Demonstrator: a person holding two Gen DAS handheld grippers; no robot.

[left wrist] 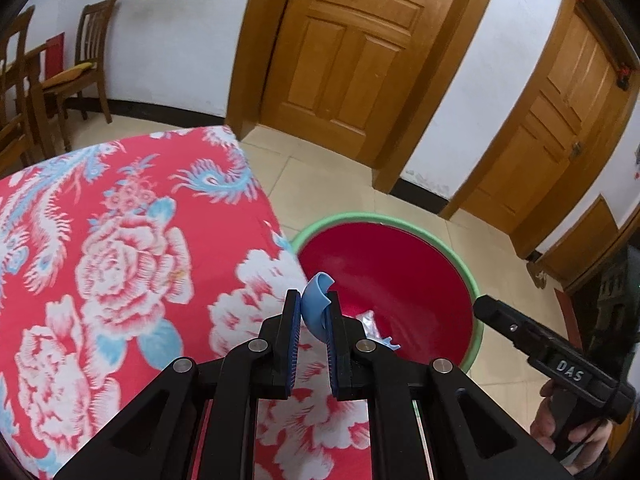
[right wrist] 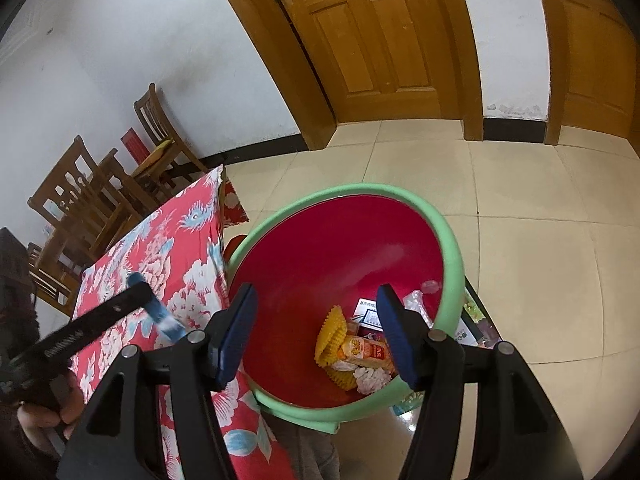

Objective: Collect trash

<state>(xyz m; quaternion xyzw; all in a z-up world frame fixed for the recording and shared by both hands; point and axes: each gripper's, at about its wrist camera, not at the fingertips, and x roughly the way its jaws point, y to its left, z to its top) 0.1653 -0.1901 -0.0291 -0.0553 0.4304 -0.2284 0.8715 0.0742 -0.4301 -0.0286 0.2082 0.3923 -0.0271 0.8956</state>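
My left gripper [left wrist: 313, 312] is shut on a curled blue plastic scrap [left wrist: 316, 300] and holds it above the table's right edge, beside the bin. The bin [left wrist: 472, 280] is red inside with a green rim and stands on the floor. In the right wrist view my right gripper [right wrist: 316, 328] is open and empty, right above the bin [right wrist: 452, 264]. Inside lie a yellow foam net [right wrist: 330, 330], an orange snack packet [right wrist: 362, 350], crumpled tissue [right wrist: 372, 378] and a small box [right wrist: 368, 314]. The left gripper [right wrist: 136, 300] shows there with the blue scrap [right wrist: 166, 320].
The table wears a red cloth with white and blue flowers [left wrist: 120, 260]. Wooden chairs [left wrist: 86, 60] stand at the far wall. Two wooden doors [left wrist: 344, 52] are behind the bin. The floor is beige tile [right wrist: 540, 260]. Printed packets [right wrist: 472, 328] lie beside the bin.
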